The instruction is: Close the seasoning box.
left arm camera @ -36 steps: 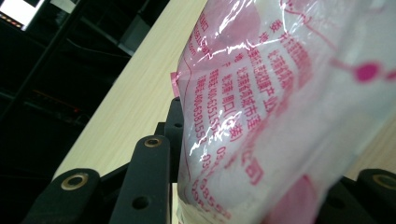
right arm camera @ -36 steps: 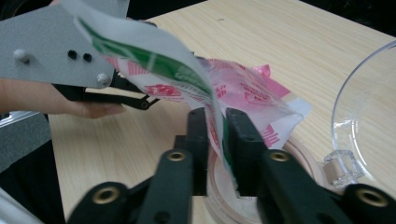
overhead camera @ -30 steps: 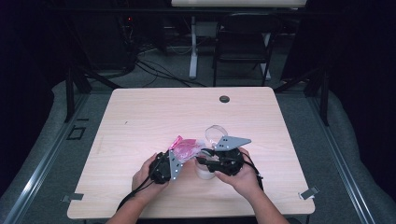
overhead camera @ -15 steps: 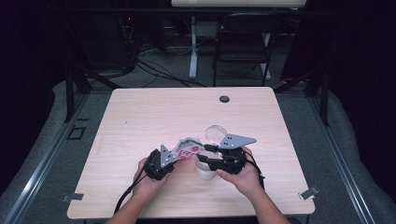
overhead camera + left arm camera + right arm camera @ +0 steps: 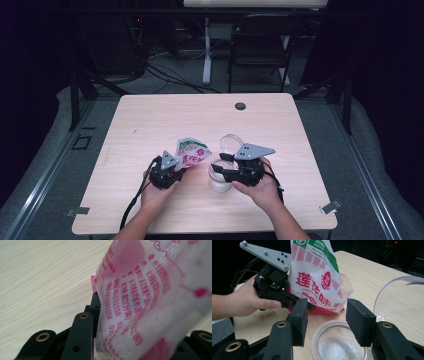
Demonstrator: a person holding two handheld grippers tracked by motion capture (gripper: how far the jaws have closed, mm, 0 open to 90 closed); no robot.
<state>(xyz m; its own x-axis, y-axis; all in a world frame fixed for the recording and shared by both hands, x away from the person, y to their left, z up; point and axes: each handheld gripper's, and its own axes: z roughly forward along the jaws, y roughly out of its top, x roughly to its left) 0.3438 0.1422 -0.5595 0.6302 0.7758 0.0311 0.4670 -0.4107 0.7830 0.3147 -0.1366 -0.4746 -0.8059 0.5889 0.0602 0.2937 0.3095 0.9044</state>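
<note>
I take the jar (image 5: 220, 179) as my landmark: a clear, lidless jar standing on the wooden table (image 5: 150, 120) near its front edge, with a layer of white powder in the bottom that I can see through its open mouth in the right gripper view (image 5: 342, 345). My right gripper (image 5: 221, 164) sits just to the right of the jar, held by the right hand (image 5: 260, 186), and its two black jaws reach across the jar's rim; in its own view (image 5: 325, 317) the jaws are spread apart with a clear gap above the jar's mouth, grasping nothing. To the left of the jar my left gripper (image 5: 176, 169), held by the left hand (image 5: 155, 192), is clenched on the lower pink edge of a seasoning packet (image 5: 192, 151), which rises tilted above the table, its top leaning toward the jar. In the right gripper view the packet (image 5: 317, 277) shows a white face with red characters and a green band at the top, just behind and left of the jar. In the left gripper view the packet's (image 5: 150, 302) translucent back, printed in pink, stands against the jaws. Just behind the jar, to its right, lies a clear round lid (image 5: 231, 142) on the table. Far behind the jar, near the table's back edge, is a small dark disc (image 5: 240, 106).
</note>
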